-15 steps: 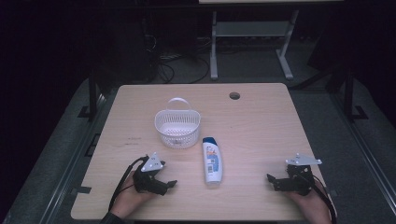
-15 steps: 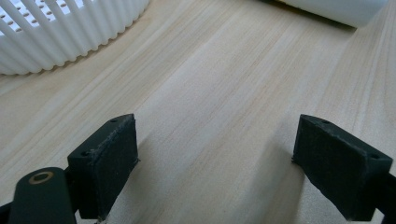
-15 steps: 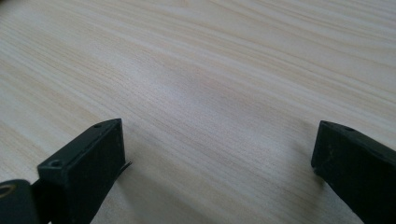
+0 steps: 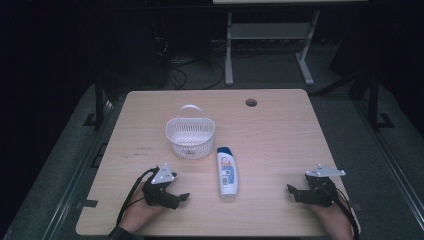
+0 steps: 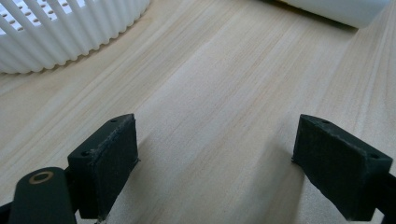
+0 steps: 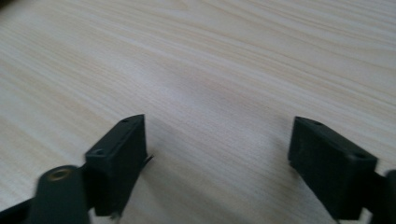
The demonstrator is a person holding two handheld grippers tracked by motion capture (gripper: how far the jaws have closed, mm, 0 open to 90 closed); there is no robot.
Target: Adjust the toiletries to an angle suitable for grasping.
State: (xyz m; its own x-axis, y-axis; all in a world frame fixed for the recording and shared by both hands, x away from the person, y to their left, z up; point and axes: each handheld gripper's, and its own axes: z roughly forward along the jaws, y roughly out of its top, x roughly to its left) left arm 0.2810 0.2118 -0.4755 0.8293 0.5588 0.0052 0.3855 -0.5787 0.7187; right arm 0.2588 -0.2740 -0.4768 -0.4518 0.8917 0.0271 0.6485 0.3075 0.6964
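Observation:
A white slatted basket point(image 4: 190, 136) with a handle stands near the middle of the wooden table point(image 4: 280, 130). Just right of it and nearer me, a white bottle point(image 4: 227, 172) with a blue cap lies on its side. My left gripper point(image 4: 180, 198) rests low on the table at the front left, open, with only bare wood between its pads point(image 5: 109, 158); the basket's wall point(image 5: 60, 32) and the bottle's edge point(image 5: 336, 9) show beyond it. At the front right my right gripper point(image 4: 294, 192) sits open over bare wood, its pads point(image 6: 123, 158) wide apart.
A round cable hole point(image 4: 251, 102) pierces the table's far side. Behind the table a grey metal stand point(image 4: 265, 45) and loose cables lie on the dark floor. Black rails run along both table sides.

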